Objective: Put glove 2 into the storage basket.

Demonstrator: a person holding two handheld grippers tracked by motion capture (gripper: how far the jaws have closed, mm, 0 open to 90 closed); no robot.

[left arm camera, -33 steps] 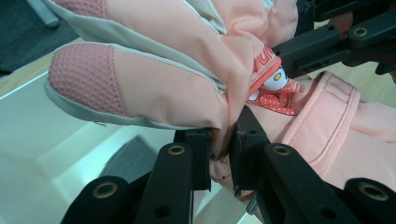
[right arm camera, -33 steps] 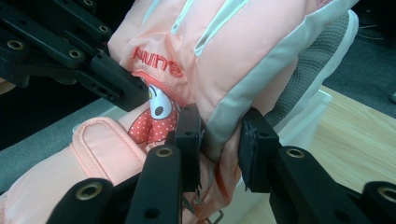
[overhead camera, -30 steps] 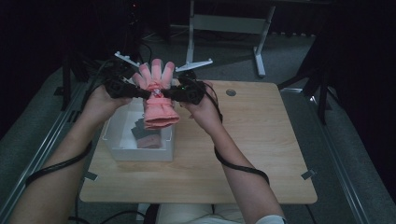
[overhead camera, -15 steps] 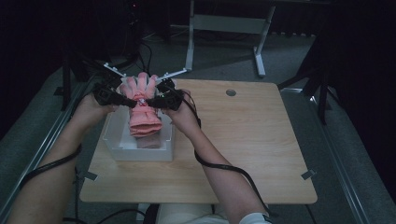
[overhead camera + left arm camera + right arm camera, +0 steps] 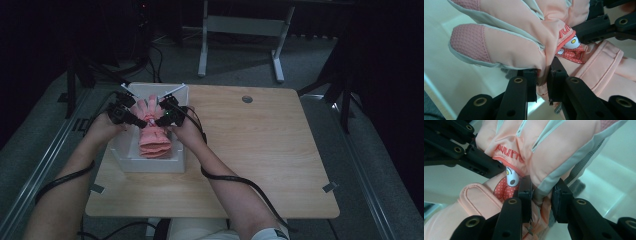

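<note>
High view: I hold the pink glove point(image 5: 152, 131) between my left gripper point(image 5: 131, 119) and right gripper point(image 5: 159, 120), over the white bin point(image 5: 150, 165) on the table point(image 5: 260, 150). Left gripper view: my jaws pinch the glove's edge. Right gripper view: my jaws clamp its grey-trimmed side.

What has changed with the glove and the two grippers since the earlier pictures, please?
The pink glove, pinched from each side by the left gripper and right gripper, has come down and leftward into the white bin. Both grips stayed shut on it; the table is unchanged.
</note>
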